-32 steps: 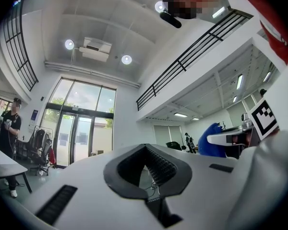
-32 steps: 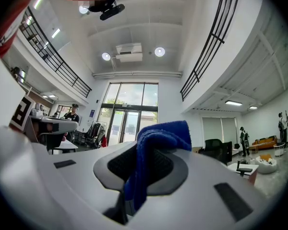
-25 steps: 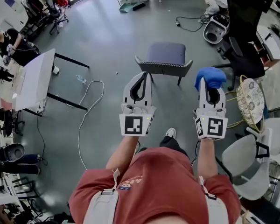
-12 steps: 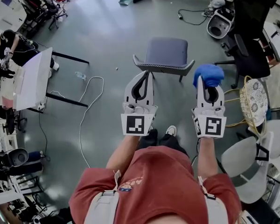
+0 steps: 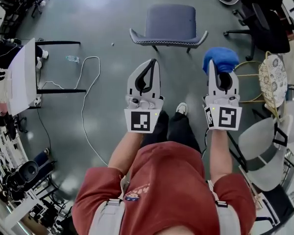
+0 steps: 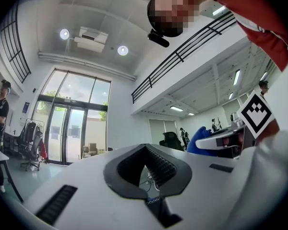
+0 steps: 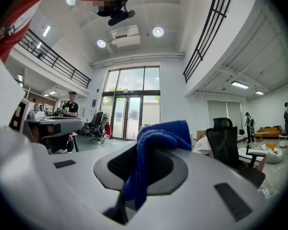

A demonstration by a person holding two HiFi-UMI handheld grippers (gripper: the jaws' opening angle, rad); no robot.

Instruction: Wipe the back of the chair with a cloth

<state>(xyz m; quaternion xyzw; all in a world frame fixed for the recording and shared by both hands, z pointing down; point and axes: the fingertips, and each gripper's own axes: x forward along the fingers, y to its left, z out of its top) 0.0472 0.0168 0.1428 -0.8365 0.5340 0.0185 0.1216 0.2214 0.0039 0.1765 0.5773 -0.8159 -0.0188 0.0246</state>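
1. The smooth grey floor (image 5: 103, 13) fills most of the head view.
2. One blue-grey padded chair (image 5: 169, 19) with a curved grey shell stands on that floor ahead of us. The patterned rim of its back is turned our way, and it is well apart from both grippers.
3. One flat white table (image 5: 20, 80) on black legs stands at our left.
4. We hold two white plastic grippers, each with a marker cube. The left gripper (image 5: 154, 61) has its ribbed black pads meeting at the tips, with only a bowed hollow behind them and nothing held there.
5. The right gripper (image 5: 217, 68) is clamped on the cloth.
6. One soft blue terry cloth (image 5: 220, 58) is bunched in folds over the right jaw tips, with a strip hanging down between the pads. It is clear of the chair.
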